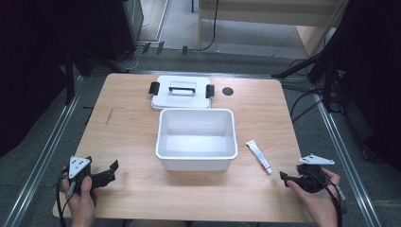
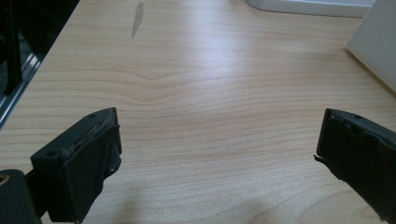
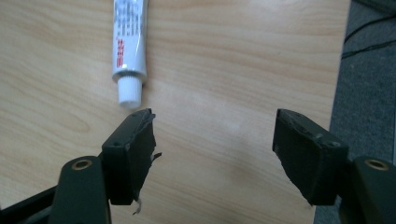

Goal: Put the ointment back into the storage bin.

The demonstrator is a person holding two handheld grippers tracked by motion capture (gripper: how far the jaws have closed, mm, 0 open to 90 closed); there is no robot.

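Landmark: white plastic bin [image 1: 197,161], open-topped, standing near the middle of the wooden table [image 1: 132,123].

1. Left gripper [image 1: 109,171]: left of the bin and nearer the person, close to the table's near left edge, held in a hand [image 1: 81,201]. Jaws stand wide apart with bare wood between them. In the left gripper view [image 2: 217,140] a broad clear stretch of tabletop runs ahead, with the bin's wall at the right margin.

2. Grey streak [image 1: 109,116] on the wood: left of the bin, between it and the table's left edge.

3. White lid [image 1: 181,91] with black handle and side clips: flat on the table just behind the bin.

4. Small dark round hole [image 1: 228,91]: behind the bin, to its right, beside the lid.

5. White tube [image 1: 258,155] with screw cap: lying flat just right of the bin, apart from it, cap end toward the person.

6. Right gripper [image 1: 285,178]: right of the bin, near the table's near right corner. Jaws apart, holding nothing; in the right gripper view [image 3: 212,140] the tube's cap [image 3: 129,92] lies just ahead of one jaw, not between them, and the table edge runs beside the other jaw.

7. Surroundings: grey floor [image 1: 47,156], metal rails and cables around the table.
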